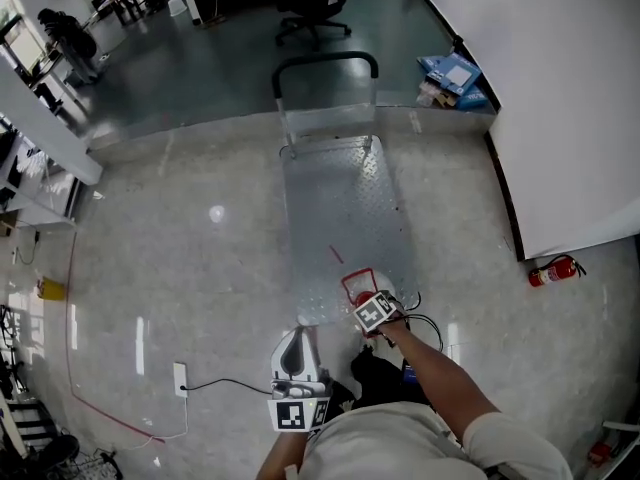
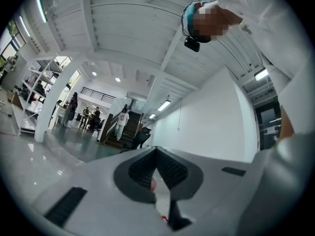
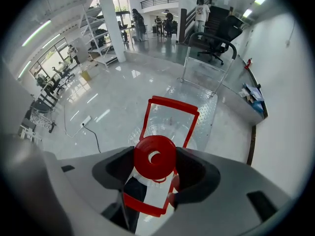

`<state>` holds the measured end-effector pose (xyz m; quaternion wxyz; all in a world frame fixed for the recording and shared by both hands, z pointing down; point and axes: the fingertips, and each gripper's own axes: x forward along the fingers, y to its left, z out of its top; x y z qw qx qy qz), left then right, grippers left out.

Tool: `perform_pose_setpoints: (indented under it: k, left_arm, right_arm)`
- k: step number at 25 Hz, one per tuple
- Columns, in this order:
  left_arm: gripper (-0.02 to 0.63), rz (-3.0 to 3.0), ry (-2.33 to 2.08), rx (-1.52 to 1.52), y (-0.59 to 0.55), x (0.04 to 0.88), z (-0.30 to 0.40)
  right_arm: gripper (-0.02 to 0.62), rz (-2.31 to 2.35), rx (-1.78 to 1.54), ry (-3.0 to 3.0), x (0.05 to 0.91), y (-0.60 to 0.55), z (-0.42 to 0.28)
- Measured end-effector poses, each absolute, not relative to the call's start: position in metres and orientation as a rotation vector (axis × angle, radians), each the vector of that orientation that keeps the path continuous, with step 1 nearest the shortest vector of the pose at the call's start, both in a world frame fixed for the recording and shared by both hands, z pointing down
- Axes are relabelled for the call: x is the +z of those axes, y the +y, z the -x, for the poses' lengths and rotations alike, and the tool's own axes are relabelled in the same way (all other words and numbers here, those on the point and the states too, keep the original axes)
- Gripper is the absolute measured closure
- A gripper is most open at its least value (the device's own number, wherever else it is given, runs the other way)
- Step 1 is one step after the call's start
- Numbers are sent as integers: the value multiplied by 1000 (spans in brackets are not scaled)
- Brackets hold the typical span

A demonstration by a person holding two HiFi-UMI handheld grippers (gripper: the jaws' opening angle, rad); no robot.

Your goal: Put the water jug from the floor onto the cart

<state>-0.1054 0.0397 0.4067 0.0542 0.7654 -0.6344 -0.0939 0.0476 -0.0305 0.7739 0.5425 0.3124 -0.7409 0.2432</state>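
The right gripper [image 3: 156,167] is clamped on the water jug [image 3: 166,126] at its red cap [image 3: 155,156]; the jug sits right below the gripper, at the near end of the cart [image 1: 345,208], whose metal deck runs on ahead. The left gripper [image 2: 157,176] is squeezed closed on nothing and points up; the jug looks off the floor [image 1: 180,258], but I cannot tell if it rests on the cart, so setting down and letting go seem left.

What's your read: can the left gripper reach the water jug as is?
Probably not without a move. The left gripper is shut and aimed up at the ceiling, away from the water jug; the right gripper holds its neck.
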Motion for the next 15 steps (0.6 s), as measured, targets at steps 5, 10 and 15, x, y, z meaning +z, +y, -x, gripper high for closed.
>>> perform_pose_setpoints:
  k: [5,10,15]
  left_arm:
    - [607,-2328,-1976,-266,3,397,105]
    - [607,-2388,-1953,-210,-25,397,119]
    - [607,-2370,-1871,-190,-51,418,125]
  right_arm:
    - [325,-738,584,-1755,782,-59,-43]
    - [325,-730,604,-1738,793,-79,-29]
    - [325,-742,646,-1711,811,-92,-28]
